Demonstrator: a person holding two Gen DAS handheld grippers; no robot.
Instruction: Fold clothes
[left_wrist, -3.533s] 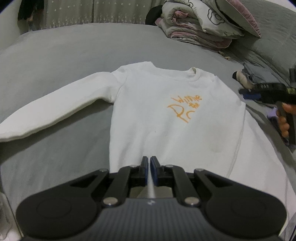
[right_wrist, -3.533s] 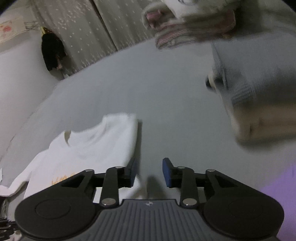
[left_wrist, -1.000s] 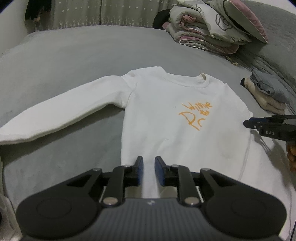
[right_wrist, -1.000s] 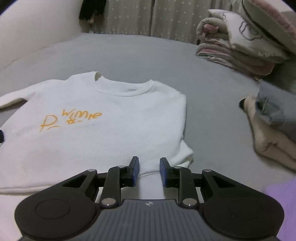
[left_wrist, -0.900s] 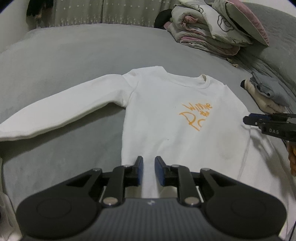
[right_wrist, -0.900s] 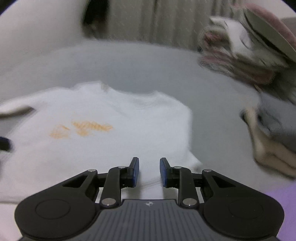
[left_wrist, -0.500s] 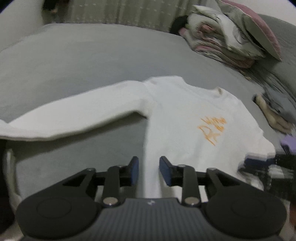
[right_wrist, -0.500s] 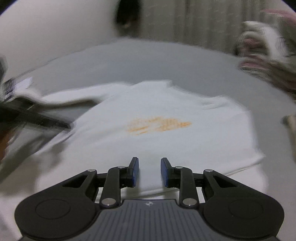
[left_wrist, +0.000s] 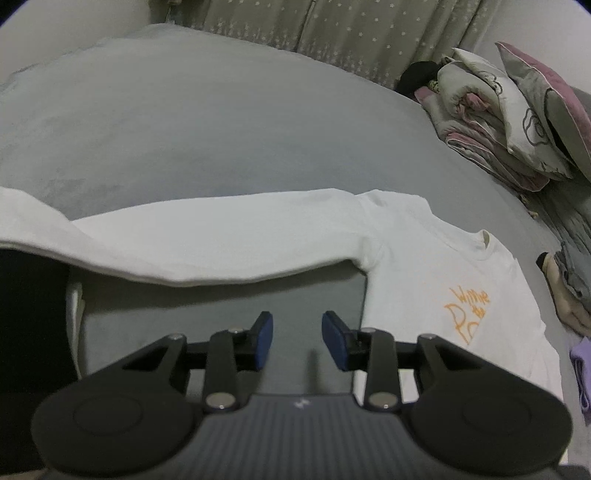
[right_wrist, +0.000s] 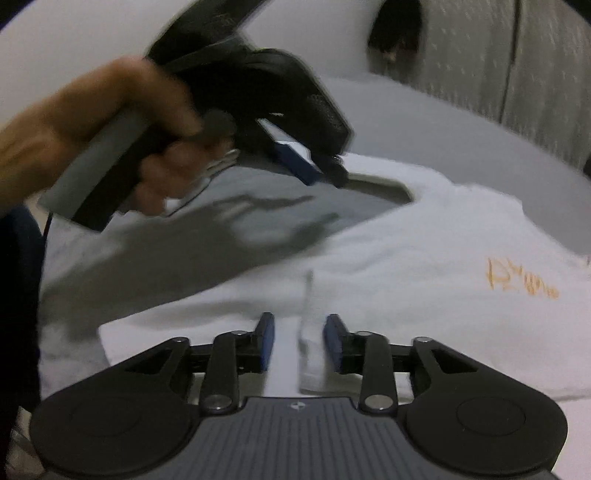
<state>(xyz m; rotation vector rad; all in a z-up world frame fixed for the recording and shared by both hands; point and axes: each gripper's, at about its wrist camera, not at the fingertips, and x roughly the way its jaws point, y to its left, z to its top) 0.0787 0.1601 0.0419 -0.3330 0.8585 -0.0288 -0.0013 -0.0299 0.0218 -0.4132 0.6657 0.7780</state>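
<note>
**Kid:** Is the folding done yet?

**Helper:** No, you have hardly started. The white sweatshirt (left_wrist: 424, 266) lies flat on the grey bed (left_wrist: 221, 129), front up, with the orange writing (left_wrist: 467, 310) at the right of the left wrist picture. Its long sleeve (left_wrist: 207, 243) stretches straight out to the left side of that picture. I see no fold in it yet.

**Kid:** Are you holding anything?

**Helper:** No. Your left gripper (left_wrist: 297, 339) has just been opening its jaws. They stand a little way apart with only bare bed between them, low in the middle of the frame, just below the sleeve. Your right gripper (right_wrist: 299, 343) has just been opening too. Its jaws are part open over the bottom edge of the sweatshirt (right_wrist: 424, 295), and I do not see them pinching it.

**Kid:** What is left?

**Helper:** I think nearly all of it: the sleeve must come in, then the body must be folded. A neat pile of clothes (left_wrist: 569, 291) waits at the right edge.
</note>
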